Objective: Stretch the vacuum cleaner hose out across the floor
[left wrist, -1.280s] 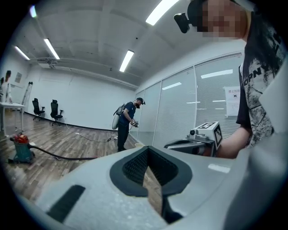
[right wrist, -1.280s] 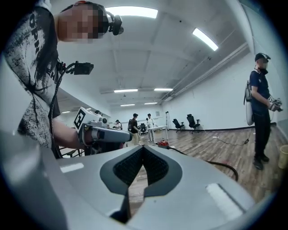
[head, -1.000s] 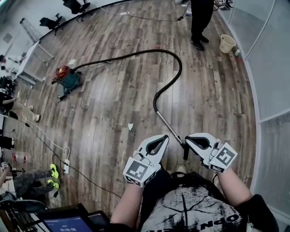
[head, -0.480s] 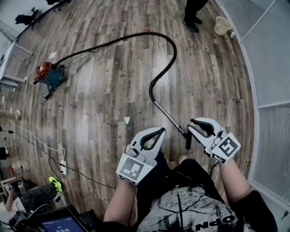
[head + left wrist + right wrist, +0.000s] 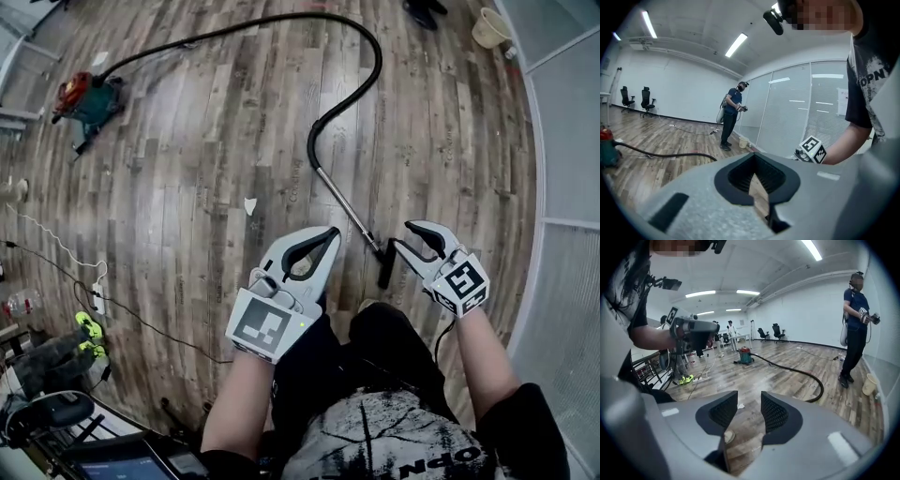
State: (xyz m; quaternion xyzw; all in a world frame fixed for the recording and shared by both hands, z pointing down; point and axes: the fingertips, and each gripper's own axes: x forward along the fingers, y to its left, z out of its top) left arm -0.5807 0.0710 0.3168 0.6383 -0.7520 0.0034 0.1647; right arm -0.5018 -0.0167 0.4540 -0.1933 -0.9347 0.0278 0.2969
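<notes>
Vacuum cleaner hose (image 5: 310, 150): its wand's nozzle (image 5: 385, 267) lies just left of my right gripper (image 5: 405, 234), whose jaws have just been opening with nothing between them. My left gripper (image 5: 333, 232) is closed and empty. Beyond both, the hose loops away to the canister (image 5: 86, 97), far ahead-left.

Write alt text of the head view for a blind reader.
A black vacuum hose loops across a wooden floor from a red-and-teal vacuum cleaner to a metal wand ending near the right gripper, whose empty jaws have just been opening. The left gripper is shut.

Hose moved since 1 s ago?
No. The hose keeps the same loop, its nozzle unchanged relative to the paper scrap; only the view shifted.
</notes>
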